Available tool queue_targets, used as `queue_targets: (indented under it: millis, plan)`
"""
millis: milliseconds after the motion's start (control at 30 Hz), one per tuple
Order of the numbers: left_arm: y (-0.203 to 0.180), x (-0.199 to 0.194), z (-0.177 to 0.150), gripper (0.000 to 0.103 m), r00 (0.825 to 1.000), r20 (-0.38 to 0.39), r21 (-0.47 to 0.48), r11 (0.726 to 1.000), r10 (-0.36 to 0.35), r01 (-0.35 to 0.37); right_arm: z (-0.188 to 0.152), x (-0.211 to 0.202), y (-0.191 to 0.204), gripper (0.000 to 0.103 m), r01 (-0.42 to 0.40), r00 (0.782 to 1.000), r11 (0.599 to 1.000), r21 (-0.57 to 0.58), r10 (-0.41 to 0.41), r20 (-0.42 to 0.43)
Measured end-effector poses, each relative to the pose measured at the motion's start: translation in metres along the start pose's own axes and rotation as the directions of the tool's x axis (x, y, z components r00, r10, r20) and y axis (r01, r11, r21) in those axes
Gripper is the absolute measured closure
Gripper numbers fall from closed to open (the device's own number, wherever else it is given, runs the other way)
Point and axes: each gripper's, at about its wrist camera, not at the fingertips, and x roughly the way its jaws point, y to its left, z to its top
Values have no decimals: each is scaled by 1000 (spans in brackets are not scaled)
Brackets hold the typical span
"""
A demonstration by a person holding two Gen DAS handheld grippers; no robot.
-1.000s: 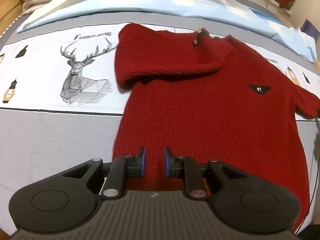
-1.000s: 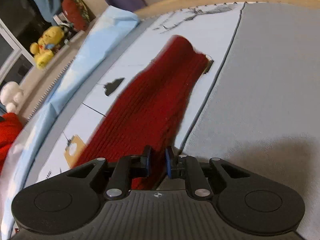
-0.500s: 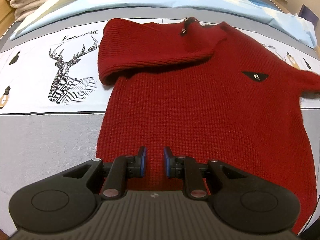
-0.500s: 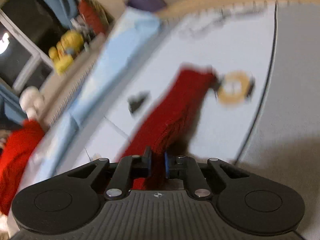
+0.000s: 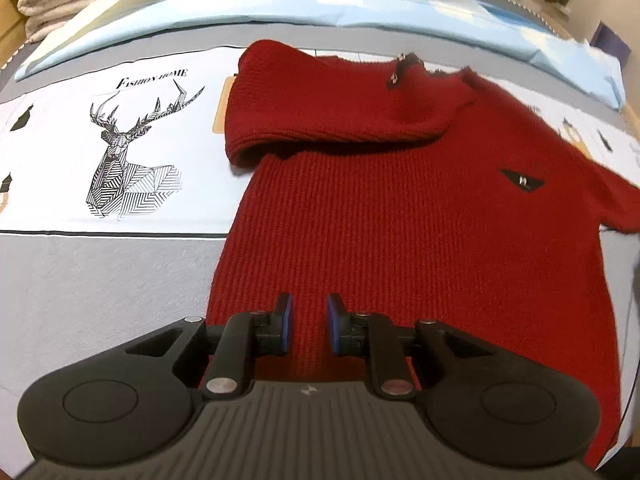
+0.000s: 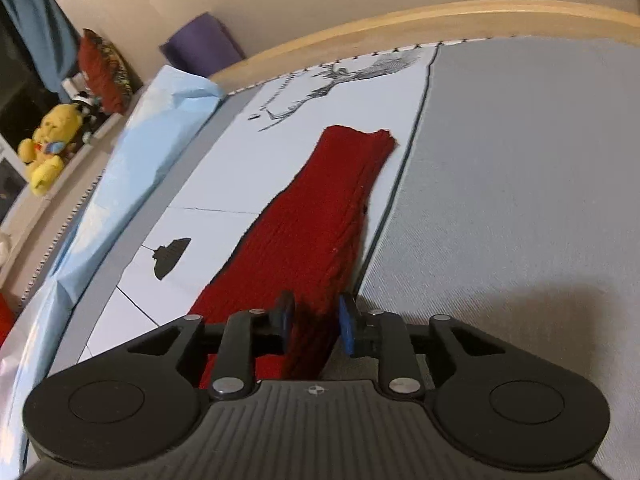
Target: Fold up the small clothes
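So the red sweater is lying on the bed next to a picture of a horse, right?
Not quite. The picture beside the red sweater is a deer with antlers, not a horse. The left wrist view shows it printed on the bed cover, left of the sweater. The rest is right: the sweater lies on the bed.

Red sweater: coarse ribbed knit, matt. Bed cover: smooth printed cloth with grey woven panels. Tongs: matt black plastic, ridged housing, blue pads, bright metal pins. Bed frame: pale, smooth wood.
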Motion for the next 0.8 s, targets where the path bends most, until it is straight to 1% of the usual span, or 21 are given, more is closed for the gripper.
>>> queue_targets:
  millis: [67, 100, 133, 167, 233, 267, 300, 333, 367, 400, 467, 500, 533, 600, 633, 700, 733, 767, 800]
  plan:
    - [-1, -2, 3, 83, 1000, 9, -17, 1000, -13, 13, -2, -19, 14, 72, 33, 999, 999, -19, -33, -15]
    - [0, -5, 4, 83, 999, 23, -26, 999, -25, 26, -2, -32, 24, 70, 40, 999, 999, -24, -41, -16]
    - [0, -7, 6, 83, 999, 37, -31, 999, -33, 34, -4, -45, 29, 70, 29, 1000, 999, -22, -29, -11]
    - [-1, -9, 7, 83, 998, 49, -35, 999, -37, 38, -7, -62, 38, 69, 3, 1000, 1000, -27, -3, -10]
    - [-1, -17, 10, 83, 995, 94, -43, 998, -46, 50, -12, -100, 66, 69, -77, 997, 995, -68, 74, -38]
    - [-1, -22, 12, 83, 991, 123, -46, 997, -49, 55, -18, -122, 80, 69, -135, 990, 987, -87, 131, -57]
    - [0, -26, 14, 83, 988, 149, -52, 997, -46, 54, -24, -145, 93, 68, -204, 977, 973, -106, 196, -81]
    - [1, -30, 15, 83, 984, 176, -60, 997, -41, 52, -33, -172, 104, 63, -281, 957, 952, -119, 269, -109]
    - [1, -35, 15, 83, 978, 205, -66, 996, -37, 51, -43, -194, 111, 60, -347, 934, 929, -127, 331, -133]
    - [0, -38, 14, 83, 973, 230, -68, 996, -32, 49, -53, -211, 116, 54, -407, 909, 904, -135, 386, -155]
    - [-4, -45, 12, 83, 958, 287, -56, 998, -5, 22, -75, -231, 123, 53, -493, 864, 854, -165, 458, -210]
    - [-8, -48, 11, 83, 951, 311, -35, 999, 8, 3, -89, -235, 126, 53, -510, 853, 837, -200, 462, -243]
    - [-12, -48, 11, 84, 945, 326, -12, 1000, 12, -8, -100, -234, 130, 53, -498, 859, 833, -240, 436, -268]
    - [-24, -49, 13, 87, 938, 347, 37, 999, 4, -18, -122, -225, 136, 54, -437, 884, 846, -304, 342, -320]
    - [-31, -46, 18, 88, 937, 351, 61, 998, -4, -19, -128, -221, 136, 54, -417, 886, 857, -302, 310, -345]
    - [-53, -36, 32, 88, 936, 350, 118, 993, -26, -16, -134, -210, 134, 55, -429, 868, 860, -276, 307, -391]
    - [-67, -28, 40, 88, 935, 353, 152, 988, -42, -14, -134, -208, 135, 54, -417, 872, 865, -280, 294, -391]
    - [-81, -18, 46, 88, 930, 362, 189, 982, -58, -13, -134, -206, 137, 54, -394, 884, 869, -299, 269, -382]
    - [-99, -4, 57, 88, 925, 373, 229, 973, -74, -14, -134, -204, 139, 54, -388, 889, 865, -319, 259, -379]
